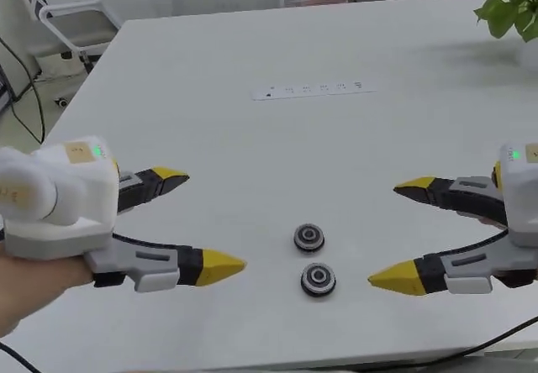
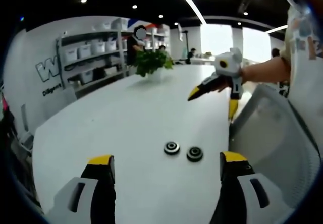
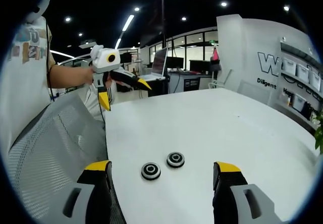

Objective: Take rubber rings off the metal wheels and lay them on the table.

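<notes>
With jaws apart, left gripper (image 1: 210,220) and right gripper (image 1: 387,233) flank two metal wheels (image 1: 309,238) lying flat at the table's (image 1: 252,138) near edge; pinch each presumably soft, stretchy rubber ring (image 1: 305,281) at its outer rim.

White table (image 1: 252,146), potted plant (image 1: 508,3), shelves of bins (image 2: 93,57), mesh chair (image 3: 55,143), dark spotlit ceiling (image 3: 192,2).

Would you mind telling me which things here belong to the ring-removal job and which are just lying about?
Job:
farther black-ringed metal wheel
nearer black-ringed metal wheel
white table
left yellow-tipped gripper, open
right yellow-tipped gripper, open

Lying about:
green leafy plant
flush white panel strip in the tabletop
white chair
</notes>
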